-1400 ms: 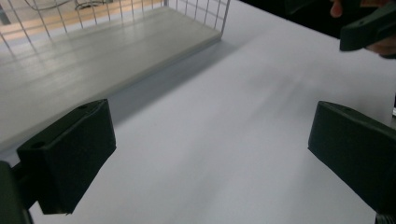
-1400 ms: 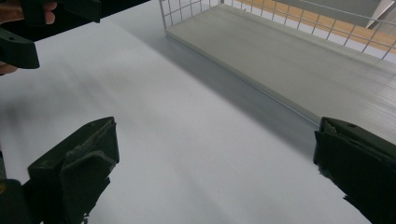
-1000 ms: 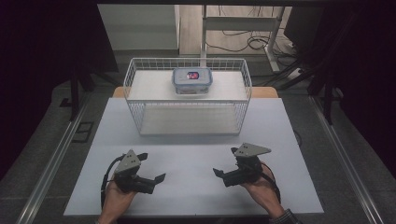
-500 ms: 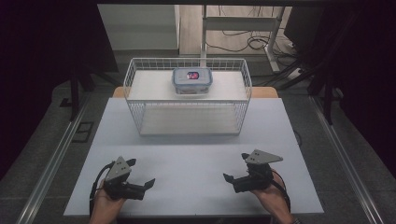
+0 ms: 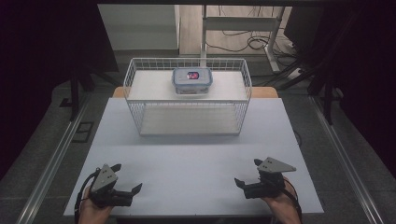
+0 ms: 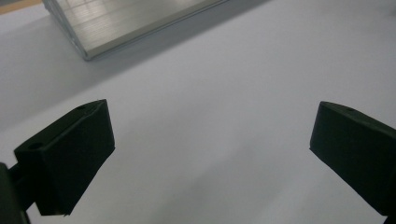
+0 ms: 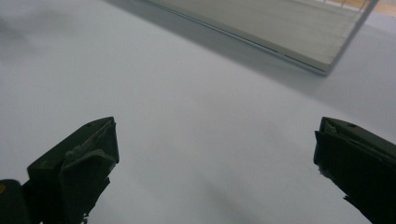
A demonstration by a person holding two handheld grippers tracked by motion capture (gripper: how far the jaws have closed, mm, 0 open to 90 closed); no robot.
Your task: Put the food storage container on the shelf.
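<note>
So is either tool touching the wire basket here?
Apart. The high view shows the left tool and right tool near the table's front edge, bare tabletop separating them from the wire basket.

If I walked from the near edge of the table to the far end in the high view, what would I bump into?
The two claws, left claw and right claw, side by side → the wire basket → the lidded container on top of it.
</note>
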